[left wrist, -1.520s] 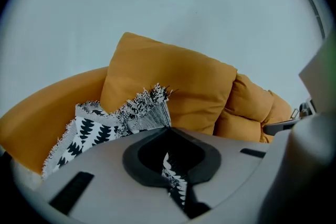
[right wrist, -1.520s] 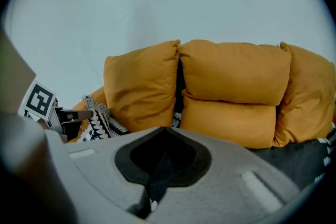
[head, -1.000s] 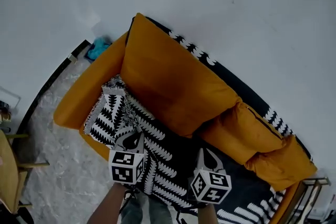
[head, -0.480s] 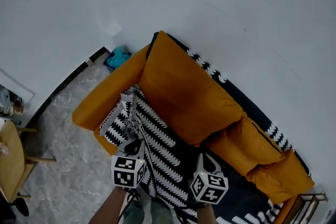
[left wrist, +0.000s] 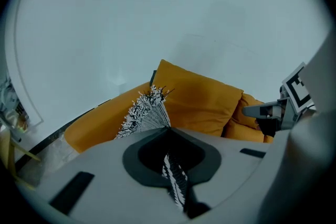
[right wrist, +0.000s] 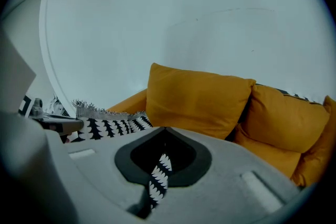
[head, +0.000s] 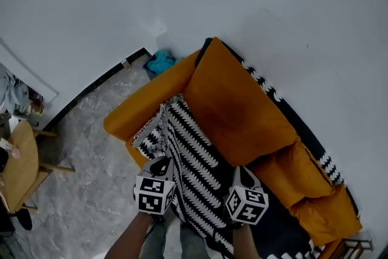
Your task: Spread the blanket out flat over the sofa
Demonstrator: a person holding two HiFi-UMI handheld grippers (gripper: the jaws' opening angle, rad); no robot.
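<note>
**Over the sofa seat, left tongs and right tongs both grip the blanket**

Left tongs first: the jaws are closed, and the left gripper view shows a thin fold of black-and-white weave pinched in the slot between them. From there the cloth climbs away to a fringed end that stands up against the orange backrest.

Right tongs, same story. The jaws are together on a strip of the blanket, and its white tooth pattern hangs down through the gap. Off to that view's left, a fringed edge stretches across toward the other gripper.

From the head view, the two tongs sit side by side but apart at the front of the seat, with a forearm behind each. The blanket runs from them up the seat toward the far armrest. It's gathered there, not flat, with a ridge of folds leading back to the left tongs and the fringe bunched at the arm. To the right it lies darker and smoother over the seat.

Two cushions are stacked at the sofa's right end. A dark patterned cloth shows along the top of the backrest, and whether it belongs to the same blanket I can't tell. A teal bundle lies on the grey floor behind the sofa.
</note>
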